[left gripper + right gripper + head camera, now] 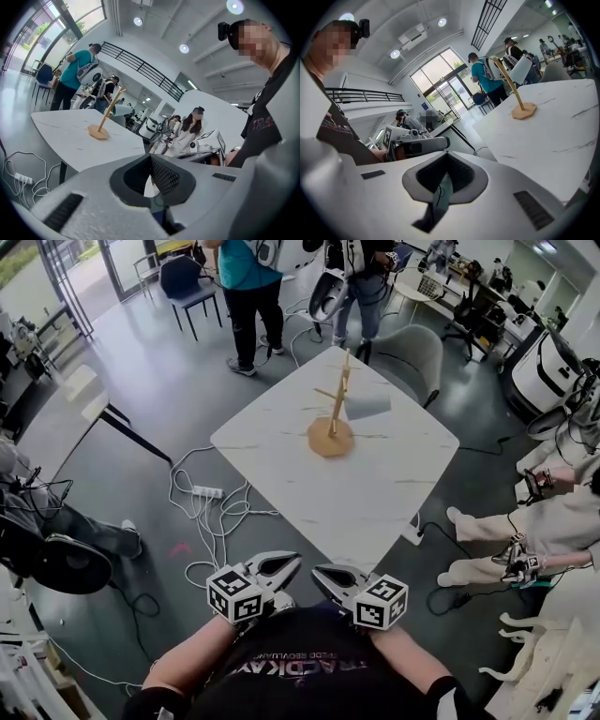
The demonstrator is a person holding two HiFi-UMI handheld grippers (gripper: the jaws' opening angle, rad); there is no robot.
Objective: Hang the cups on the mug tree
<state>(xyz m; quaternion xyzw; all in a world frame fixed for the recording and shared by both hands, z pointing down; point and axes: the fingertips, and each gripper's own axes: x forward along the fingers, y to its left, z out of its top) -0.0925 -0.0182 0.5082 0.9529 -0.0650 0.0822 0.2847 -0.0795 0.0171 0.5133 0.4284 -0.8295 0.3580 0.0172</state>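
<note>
**Q:** State the condition at the left side of the work area.

**A:** A power strip point(208, 492) with loose cables lies on the floor left of the table point(375, 493), well apart from the working zone. The left hand-held gripper point(292, 561) is held close to the operator's body, short of the near table edge. Its jaws are closed and nothing sits between them. With no load to carry, a closed, tucked-in position keeps it away from the table.

**Q:** And the other unit?

**A:** The right hand-held gripper point(319, 570) sits just beside the left one, with the two tips near each other. Its jaws are also fully closed and empty. Both point forward and slightly down toward the table, which reads as a rest posture and not a reach.

**Q:** Locate the task items.

**A:** The mug tree point(330, 423) stands upright on its round base near the middle of the table, where either unit could reach it. One pale cup point(367, 401) hangs on a branch on its right side, clear of the table surface. The branch carries the cup's weight, so no grip is needed.

**Q:** What work remains?

**A:** No loose cup is visible on the table. The hanging step appears complete, or no further cup has been supplied.
</note>
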